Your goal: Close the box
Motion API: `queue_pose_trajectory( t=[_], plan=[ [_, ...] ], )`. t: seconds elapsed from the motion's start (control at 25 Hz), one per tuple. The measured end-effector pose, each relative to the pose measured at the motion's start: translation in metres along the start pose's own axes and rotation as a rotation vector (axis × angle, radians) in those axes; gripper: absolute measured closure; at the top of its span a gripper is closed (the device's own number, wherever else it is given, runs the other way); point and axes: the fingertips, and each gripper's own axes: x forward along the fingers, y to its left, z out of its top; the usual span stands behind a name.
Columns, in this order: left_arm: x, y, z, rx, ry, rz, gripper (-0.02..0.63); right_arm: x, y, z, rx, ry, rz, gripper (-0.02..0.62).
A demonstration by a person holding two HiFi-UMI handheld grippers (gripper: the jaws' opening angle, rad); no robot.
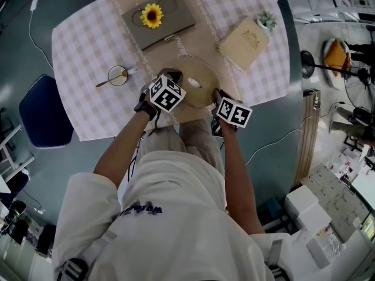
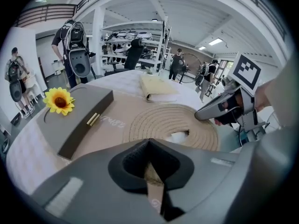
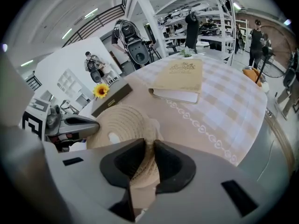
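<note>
A round woven rope mat [image 1: 199,84] lies on the tan runner at the table's near edge. My left gripper [image 1: 170,75] is at its left rim and my right gripper [image 1: 215,93] at its right rim. In the left gripper view the jaws [image 2: 148,148] are shut, with woven rim pinched between them. The right gripper [image 3: 148,146] has the mat's edge [image 3: 119,120] pressed between its pads. A flat grey box [image 1: 158,19] with a sunflower and a gold clasp lies shut at the back. A cream book-shaped box [image 1: 245,41] lies shut at the back right.
A small glass with a spoon [image 1: 117,75] stands on the checked cloth to the left. A little plant [image 1: 268,20] sits behind the cream box. A blue chair [image 1: 44,113] is left of the table. People and shelves stand beyond the table.
</note>
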Motion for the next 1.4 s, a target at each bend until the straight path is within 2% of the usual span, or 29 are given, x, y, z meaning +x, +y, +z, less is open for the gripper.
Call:
queue_pose_trajectory(
  t=[0.12,0.28,0.36,0.44,0.52,0.64,0.76,0.84,1.04,1.24,1.4],
  plan=[
    [-0.002,-0.002,-0.003,-0.017,-0.029,-0.006,0.604,0.000,0.002,-0.003,-0.018,0.015,-0.007,0.517],
    [-0.011,-0.008,-0.004,-0.175,-0.125,-0.115,0.604,-0.006,-0.004,-0.004,-0.086,0.020,-0.076,0.517],
    [-0.020,-0.007,-0.011,-0.207,-0.123,-0.112,0.604,-0.009,-0.003,-0.007,-0.069,0.012,-0.069,0.511],
    [-0.029,0.000,-0.014,-0.173,-0.110,-0.086,0.604,-0.007,-0.001,-0.001,-0.025,-0.006,-0.032,0.501],
    [-0.037,0.006,-0.005,-0.125,-0.116,-0.067,0.604,-0.006,0.001,0.014,0.009,-0.041,0.012,0.434],
    [-0.057,-0.014,-0.003,-0.104,-0.142,-0.068,0.604,-0.023,0.006,0.007,0.004,-0.068,0.051,0.403],
    [-0.081,-0.033,-0.005,-0.079,-0.179,-0.090,0.604,-0.043,0.016,-0.009,-0.016,-0.101,0.041,0.403],
    [-0.097,-0.034,-0.001,-0.046,-0.210,-0.074,0.604,-0.055,0.025,-0.010,-0.016,-0.137,0.045,0.403],
    [-0.143,-0.035,0.027,-0.016,-0.308,0.011,0.604,-0.100,0.041,0.007,-0.053,-0.250,0.072,0.408],
    [-0.178,-0.041,0.059,-0.036,-0.409,0.105,0.604,-0.157,0.042,0.037,-0.097,-0.370,0.113,0.410],
    [-0.193,-0.059,0.079,-0.008,-0.469,0.164,0.604,-0.213,0.037,0.065,-0.204,-0.468,0.134,0.411]
  ],
)
